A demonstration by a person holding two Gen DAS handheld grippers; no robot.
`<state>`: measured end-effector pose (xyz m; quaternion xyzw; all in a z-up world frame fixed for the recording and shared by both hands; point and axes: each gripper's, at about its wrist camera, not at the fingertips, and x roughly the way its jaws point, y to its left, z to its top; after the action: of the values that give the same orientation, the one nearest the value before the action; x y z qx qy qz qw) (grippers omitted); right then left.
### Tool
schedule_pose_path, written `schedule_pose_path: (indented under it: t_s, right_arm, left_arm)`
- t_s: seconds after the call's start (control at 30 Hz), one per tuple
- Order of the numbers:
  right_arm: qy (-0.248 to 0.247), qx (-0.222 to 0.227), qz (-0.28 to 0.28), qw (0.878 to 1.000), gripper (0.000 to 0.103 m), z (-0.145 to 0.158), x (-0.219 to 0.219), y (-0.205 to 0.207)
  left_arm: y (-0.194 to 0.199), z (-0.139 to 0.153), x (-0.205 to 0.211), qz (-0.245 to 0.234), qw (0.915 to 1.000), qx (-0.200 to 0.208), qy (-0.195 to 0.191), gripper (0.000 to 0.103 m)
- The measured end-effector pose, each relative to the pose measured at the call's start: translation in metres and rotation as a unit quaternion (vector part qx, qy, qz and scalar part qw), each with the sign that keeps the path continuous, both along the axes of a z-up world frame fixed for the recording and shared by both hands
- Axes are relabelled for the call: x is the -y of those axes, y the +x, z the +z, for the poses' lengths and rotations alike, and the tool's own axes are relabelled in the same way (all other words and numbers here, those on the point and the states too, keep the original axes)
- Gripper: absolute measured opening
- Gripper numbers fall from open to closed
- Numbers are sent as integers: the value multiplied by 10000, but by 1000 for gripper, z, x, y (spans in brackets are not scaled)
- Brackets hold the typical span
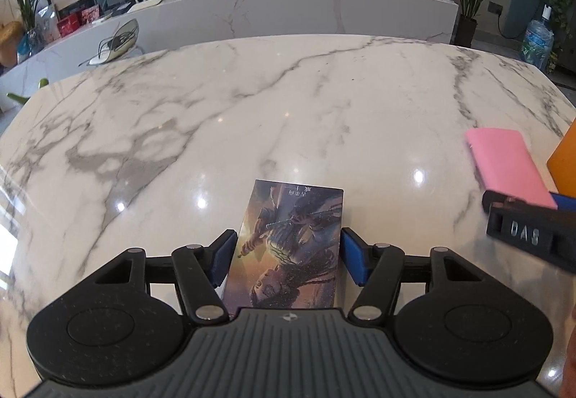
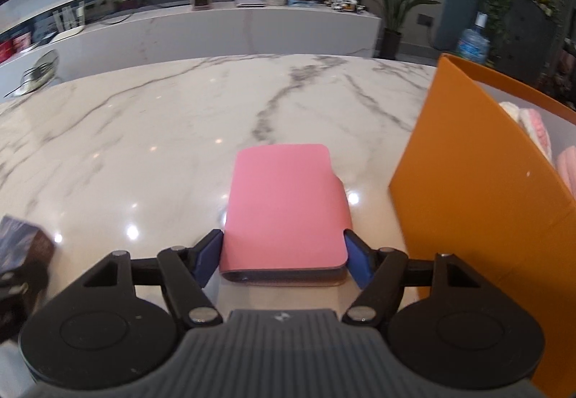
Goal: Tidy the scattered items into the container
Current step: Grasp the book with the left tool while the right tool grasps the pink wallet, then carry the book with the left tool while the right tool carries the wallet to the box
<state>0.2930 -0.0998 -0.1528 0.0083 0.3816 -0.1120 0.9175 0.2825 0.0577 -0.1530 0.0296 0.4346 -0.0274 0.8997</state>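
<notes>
Both look light and stiff. The left gripper (image 1: pixel 286 255) pinches the illustrated box (image 1: pixel 288 246) by its long sides; the right gripper (image 2: pixel 282 259) clamps the pink notebook (image 2: pixel 284 207) near its spine, orange container (image 2: pixel 478 203) just right. Glossy covers, could slip.

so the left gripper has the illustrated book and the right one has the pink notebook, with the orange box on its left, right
Not quite: the orange box stands to the right of the pink notebook, as the right wrist view shows. The left gripper does grip the illustrated book, and the right gripper the notebook.
</notes>
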Motion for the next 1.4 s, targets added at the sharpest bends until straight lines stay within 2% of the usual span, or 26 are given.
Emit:
schedule_pose_path:
  t_s: [0.13, 0.37, 0.63, 1.03, 1.4]
  right_arm:
    - [133, -93, 276, 9995, 72, 5, -7, -13]
    - [405, -271, 587, 9971, 72, 16, -15, -42]
    - [545, -132, 862, 9947, 72, 43, -23, -86]
    - [704, 634, 937, 9911, 72, 96, -12, -148]
    - [777, 1351, 682, 9854, 72, 130, 21, -187]
  left_arm:
    - [-9, 4, -7, 103, 9999, -79, -74, 71]
    - [-32, 25, -10, 137, 9999, 100, 2, 71]
    - [-66, 59, -9, 183, 9991, 381, 35, 71]
    - [-115, 112, 9, 134, 9952, 952, 156, 72]
    - [-139, 141, 48, -239, 9905, 1339, 218, 71]
